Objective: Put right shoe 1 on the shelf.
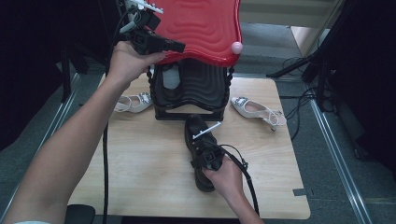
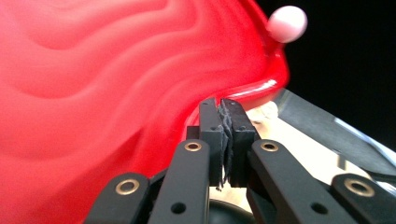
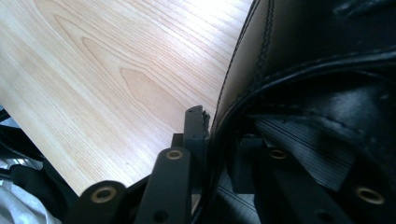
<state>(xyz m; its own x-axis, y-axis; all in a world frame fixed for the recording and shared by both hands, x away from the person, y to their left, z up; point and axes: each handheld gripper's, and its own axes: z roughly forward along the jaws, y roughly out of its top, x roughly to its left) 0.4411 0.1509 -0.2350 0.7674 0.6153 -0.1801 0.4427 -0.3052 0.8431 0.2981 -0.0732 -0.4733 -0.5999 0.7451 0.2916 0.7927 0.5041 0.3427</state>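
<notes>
At the far left, the left gripper [image 1: 175, 45] is clenched on the near rim of the glossy red wavy plastic tray [image 1: 201, 23], holding it lifted above the black ribbed shoe rack [image 1: 191, 88] at the far middle of the pale wooden table [image 1: 140, 158]. In the left gripper view its pads meet on the thin red edge, close to the pink ball knob [image 2: 288, 22] at the tray's corner. Such a narrow pinch could let the tray slip or swing down onto the rack.

A white embellished sandal [image 1: 133, 102] lies left of the rack and a second white sandal [image 1: 257, 109] right of it.

At near centre, the right gripper [image 1: 205, 156] grasps the black leather shoe [image 1: 198, 128] by its collar, one jaw outside and one inside. Gripped by that soft edge alone, the shoe may twist or drop when lifted, or bump the rack's front.
</notes>
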